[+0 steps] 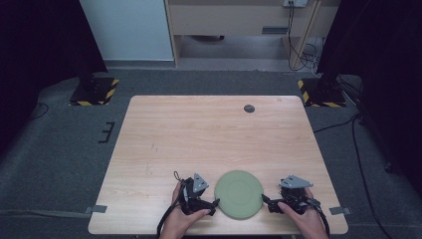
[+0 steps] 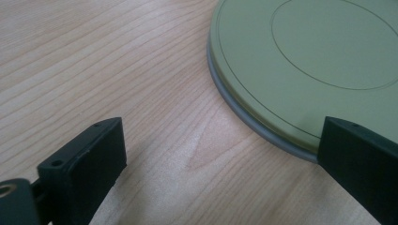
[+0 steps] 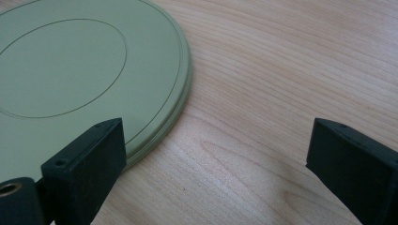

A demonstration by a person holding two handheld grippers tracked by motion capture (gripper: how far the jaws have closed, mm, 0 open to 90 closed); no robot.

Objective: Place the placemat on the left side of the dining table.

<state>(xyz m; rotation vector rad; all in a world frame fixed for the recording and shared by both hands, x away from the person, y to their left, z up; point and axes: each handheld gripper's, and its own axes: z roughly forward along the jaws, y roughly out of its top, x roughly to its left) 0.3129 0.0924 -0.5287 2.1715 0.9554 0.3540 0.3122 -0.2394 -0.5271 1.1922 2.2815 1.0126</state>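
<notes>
Two claws, left (image 1: 215, 203) and right (image 1: 264, 200), both spread apart, flank a green plate (image 1: 239, 193), seemingly upside down; pinch opposite rims evenly.

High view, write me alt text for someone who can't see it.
A round, flat, pale green disc lies near the front edge of a light wooden table, between two hand-held black tools, the left tool and the right tool, each beside its rim with jaws open. A small dark round spot sits near the table's far edge.
</notes>
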